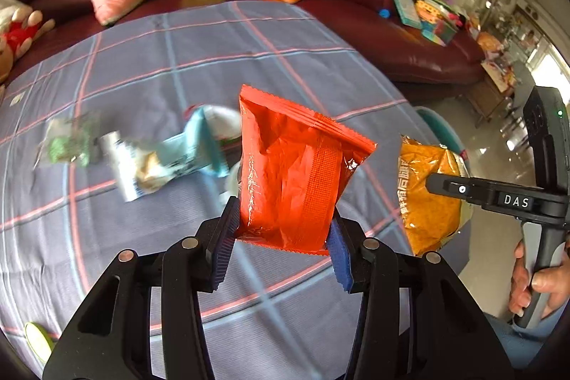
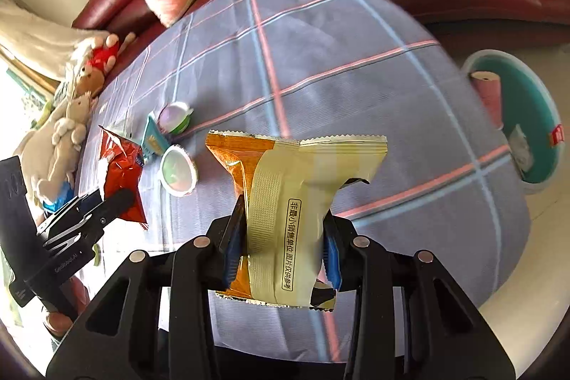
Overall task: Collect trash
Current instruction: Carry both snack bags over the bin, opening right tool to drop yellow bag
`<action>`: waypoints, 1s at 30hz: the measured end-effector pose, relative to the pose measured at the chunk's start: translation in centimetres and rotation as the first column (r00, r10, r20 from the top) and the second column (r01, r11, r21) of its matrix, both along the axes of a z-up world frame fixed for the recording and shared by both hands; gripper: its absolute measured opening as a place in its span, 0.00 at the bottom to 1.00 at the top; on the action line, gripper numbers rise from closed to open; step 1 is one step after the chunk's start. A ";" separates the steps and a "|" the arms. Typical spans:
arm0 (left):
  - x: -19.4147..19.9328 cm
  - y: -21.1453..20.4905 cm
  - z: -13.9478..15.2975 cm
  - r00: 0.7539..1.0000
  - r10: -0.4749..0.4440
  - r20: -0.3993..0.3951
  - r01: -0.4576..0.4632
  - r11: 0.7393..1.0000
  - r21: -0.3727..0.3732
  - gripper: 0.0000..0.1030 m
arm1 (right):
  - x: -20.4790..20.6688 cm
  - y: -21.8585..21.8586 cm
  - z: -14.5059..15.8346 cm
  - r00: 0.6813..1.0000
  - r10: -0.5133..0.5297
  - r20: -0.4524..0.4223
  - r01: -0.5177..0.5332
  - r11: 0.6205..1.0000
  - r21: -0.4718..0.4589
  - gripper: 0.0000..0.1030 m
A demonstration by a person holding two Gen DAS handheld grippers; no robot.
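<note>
A crinkled red foil wrapper (image 1: 288,173) is being pinched by the left gripper (image 1: 283,234) — and a yellow-orange snack packet (image 2: 285,212) by the right gripper (image 2: 283,244) — probably for carrying to the teal round bin (image 2: 534,145).

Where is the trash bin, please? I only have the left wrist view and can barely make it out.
Observer: The teal bin stands on the floor just past the right edge of the table, as the right wrist view shows it.
Operator: Thank you. Is there anything in it?
Observer: Yes, a pink paper cup leans against its inner wall.
Operator: And is the other hand's grip sound?
Observer: The right gripper has both pads pressed on the orange packet, whose back is pale cream with black print.
</note>
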State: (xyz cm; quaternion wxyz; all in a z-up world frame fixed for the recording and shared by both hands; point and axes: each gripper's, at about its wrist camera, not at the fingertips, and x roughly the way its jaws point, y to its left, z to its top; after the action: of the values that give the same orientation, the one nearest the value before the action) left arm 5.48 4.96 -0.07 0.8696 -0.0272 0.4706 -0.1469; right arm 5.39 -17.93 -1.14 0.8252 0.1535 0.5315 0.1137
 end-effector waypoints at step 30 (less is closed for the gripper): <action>6.5 -22.9 0.4 0.950 -0.312 -0.029 0.313 0.949 0.050 0.46 | -0.2 -24.8 3.0 0.907 -0.404 0.121 0.397 0.915 0.078 0.35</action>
State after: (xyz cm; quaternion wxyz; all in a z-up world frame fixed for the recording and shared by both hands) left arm 11.98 -17.96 0.31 0.8309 0.0696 0.4818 -0.2694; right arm 5.18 -42.68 1.85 0.8606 0.2726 0.4289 -0.0340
